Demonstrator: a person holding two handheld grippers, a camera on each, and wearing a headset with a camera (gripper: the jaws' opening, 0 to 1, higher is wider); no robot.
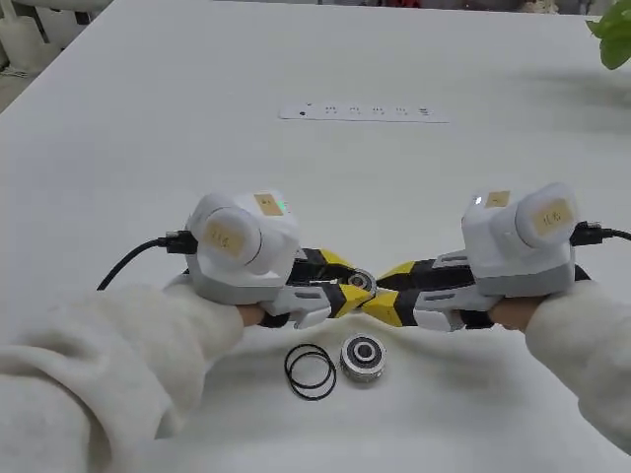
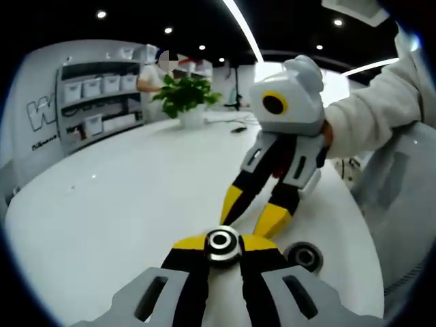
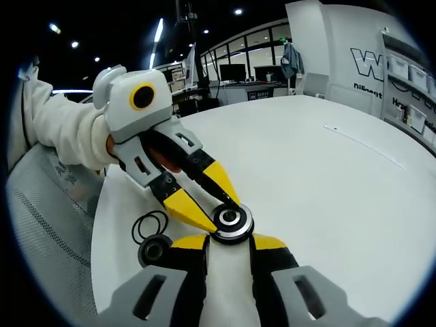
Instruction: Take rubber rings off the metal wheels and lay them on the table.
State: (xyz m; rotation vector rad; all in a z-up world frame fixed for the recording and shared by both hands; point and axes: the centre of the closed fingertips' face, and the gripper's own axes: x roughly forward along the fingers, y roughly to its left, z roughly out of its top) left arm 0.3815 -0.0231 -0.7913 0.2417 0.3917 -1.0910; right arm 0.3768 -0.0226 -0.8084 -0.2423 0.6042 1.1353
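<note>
Right now the person is holding both grippers low over the near part of the table, with the tips meeting in the middle. The left gripper is pointing in from the left and clamping a wheel between its yellow tips. The right gripper is pointing in from the right, its tips right at that same wheel. Its jaws are standing a little apart, and I cannot tell whether they are gripping anything. Nearer the person, just below the grippers, two black rings are lying flat on the table, overlapping each other. A second wheel is sitting just to their right. Fleecy white sleeves are covering both arms. Far across the table a power strip is lying flat, and a plant is poking in at the far right corner.
</note>
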